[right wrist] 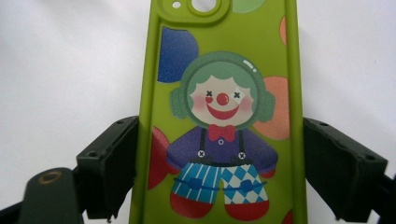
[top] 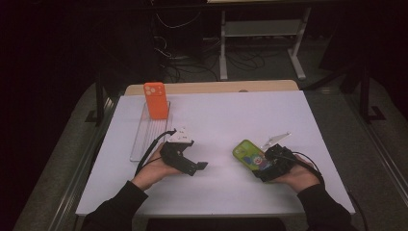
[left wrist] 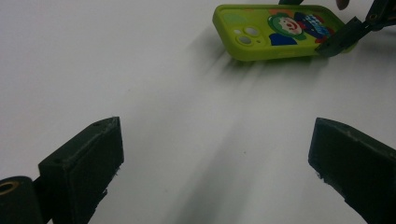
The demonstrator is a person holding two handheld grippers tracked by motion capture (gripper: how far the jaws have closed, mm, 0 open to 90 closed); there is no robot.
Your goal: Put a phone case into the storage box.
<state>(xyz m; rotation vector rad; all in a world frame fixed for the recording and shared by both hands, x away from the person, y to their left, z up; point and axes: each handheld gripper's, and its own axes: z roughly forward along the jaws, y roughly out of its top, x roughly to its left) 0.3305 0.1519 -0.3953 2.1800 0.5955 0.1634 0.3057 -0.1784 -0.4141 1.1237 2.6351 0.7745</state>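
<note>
The green case [right wrist: 222, 116] lies flat on the white table [top: 216, 120] at its right, clamped across its long edges by the right gripper [right wrist: 219, 163]. It looks light, rubbery and a bit flexible, so mid-length on the sides suits best. The left gripper [left wrist: 217, 158] stands open, empty.
</note>
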